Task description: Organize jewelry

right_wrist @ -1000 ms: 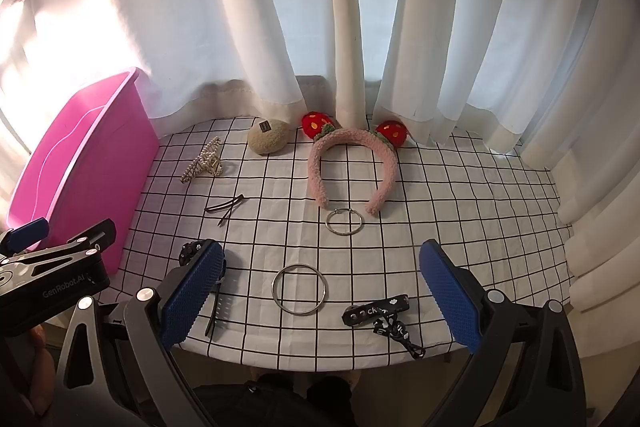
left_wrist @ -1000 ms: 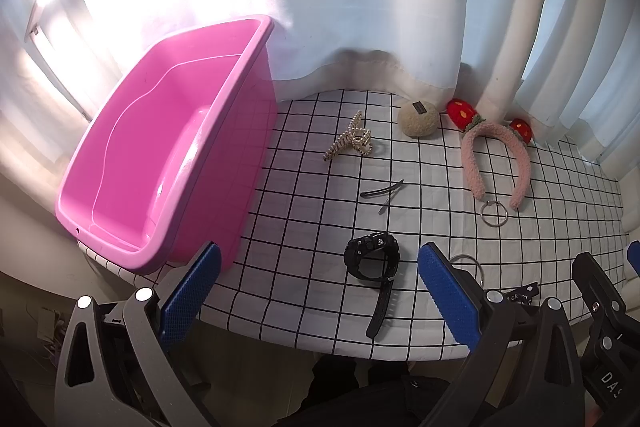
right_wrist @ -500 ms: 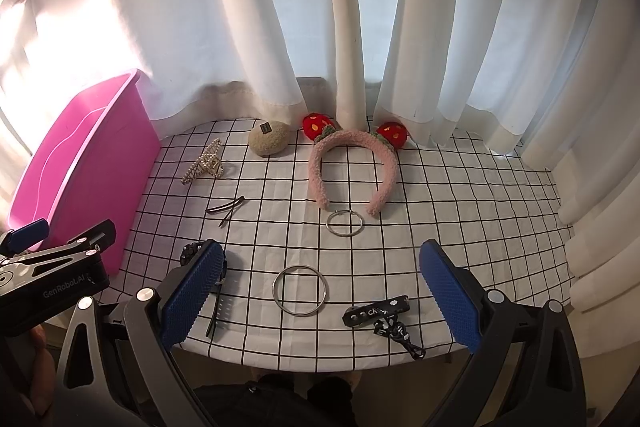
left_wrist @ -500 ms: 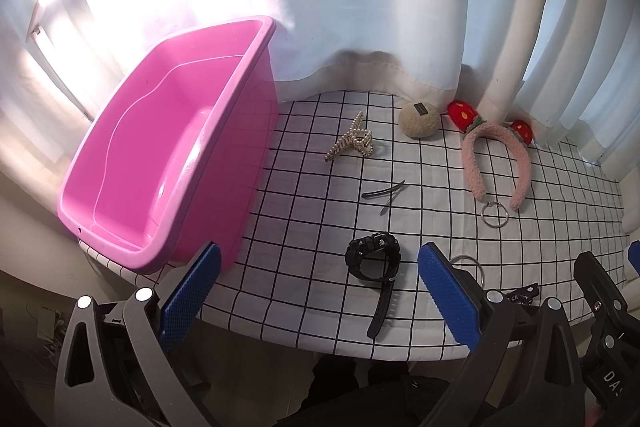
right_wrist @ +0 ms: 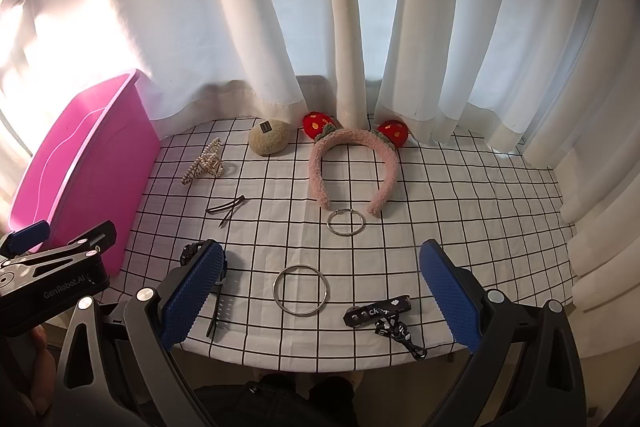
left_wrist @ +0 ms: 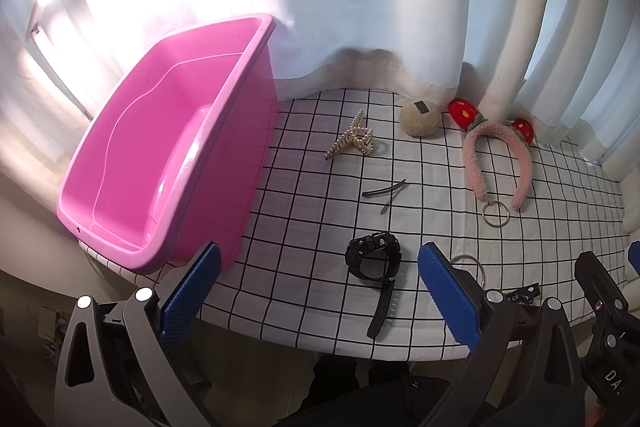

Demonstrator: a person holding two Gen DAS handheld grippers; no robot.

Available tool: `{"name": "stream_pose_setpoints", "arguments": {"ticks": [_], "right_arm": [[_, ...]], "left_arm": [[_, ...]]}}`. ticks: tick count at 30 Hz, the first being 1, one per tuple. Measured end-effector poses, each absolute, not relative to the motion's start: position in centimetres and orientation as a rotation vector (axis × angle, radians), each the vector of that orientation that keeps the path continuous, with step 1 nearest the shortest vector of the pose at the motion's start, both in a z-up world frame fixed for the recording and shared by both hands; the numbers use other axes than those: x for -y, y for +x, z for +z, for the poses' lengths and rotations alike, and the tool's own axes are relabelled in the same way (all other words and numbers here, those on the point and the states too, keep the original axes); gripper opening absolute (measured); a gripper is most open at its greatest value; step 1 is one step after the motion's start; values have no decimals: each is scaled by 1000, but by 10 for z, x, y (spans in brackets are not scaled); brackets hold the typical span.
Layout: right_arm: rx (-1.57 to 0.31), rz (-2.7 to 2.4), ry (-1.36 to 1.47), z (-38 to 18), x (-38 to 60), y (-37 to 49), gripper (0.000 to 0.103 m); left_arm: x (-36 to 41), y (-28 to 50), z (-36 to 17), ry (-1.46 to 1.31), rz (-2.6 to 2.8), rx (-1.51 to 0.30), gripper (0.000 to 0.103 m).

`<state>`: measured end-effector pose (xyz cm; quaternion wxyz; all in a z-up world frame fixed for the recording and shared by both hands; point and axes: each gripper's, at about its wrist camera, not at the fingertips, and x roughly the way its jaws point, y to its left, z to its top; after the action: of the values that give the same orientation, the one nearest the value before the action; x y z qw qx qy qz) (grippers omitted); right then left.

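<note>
Left wrist view: the left gripper (left_wrist: pixel 318 291) is hovering at the near table edge with its ribbed blue pads (left_wrist: pixel 191 293) spread wide and nothing between them. A glossy pink plastic tub (left_wrist: pixel 168 163) is sitting at the left on the grid-patterned cloth (left_wrist: pixel 312 227). A chunky black watch (left_wrist: pixel 374 261) is lying between the pads, its strap trailing toward the edge. Farther back a pearl claw clip (left_wrist: pixel 352 141), thin dark bobby pins (left_wrist: pixel 386 193) and a round beige fuzzy puff (left_wrist: pixel 420 117) are resting apart.

Right wrist view: the right gripper (right_wrist: pixel 320 295) is likewise hanging open and empty, fingers wide. A large smooth metal ring (right_wrist: pixel 301 289) is lying between its pads; a smaller ring (right_wrist: pixel 345 223) is sitting just beside the tips of a fluffy pink headband (right_wrist: pixel 348 163) with red strawberry ears. A black printed strap (right_wrist: pixel 378 313) is lying near the front edge. White pleated curtains (right_wrist: pixel 440 27) are hanging behind.
</note>
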<state>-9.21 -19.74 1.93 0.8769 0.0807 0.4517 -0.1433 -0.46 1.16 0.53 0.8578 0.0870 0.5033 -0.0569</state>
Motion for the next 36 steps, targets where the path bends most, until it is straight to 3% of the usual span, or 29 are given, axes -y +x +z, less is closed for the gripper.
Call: {"name": "stream_pose_setpoints", "arguments": {"ticks": [18,36], "right_arm": [[-974,-276,213,2,213,-90,94],[-1143,-329,363,-126,285,-136,94]], "left_arm": [[-19,-3,-20,171,-93,-1101,97],[-5,-4,-139,159,-227,-1202,97]]}}
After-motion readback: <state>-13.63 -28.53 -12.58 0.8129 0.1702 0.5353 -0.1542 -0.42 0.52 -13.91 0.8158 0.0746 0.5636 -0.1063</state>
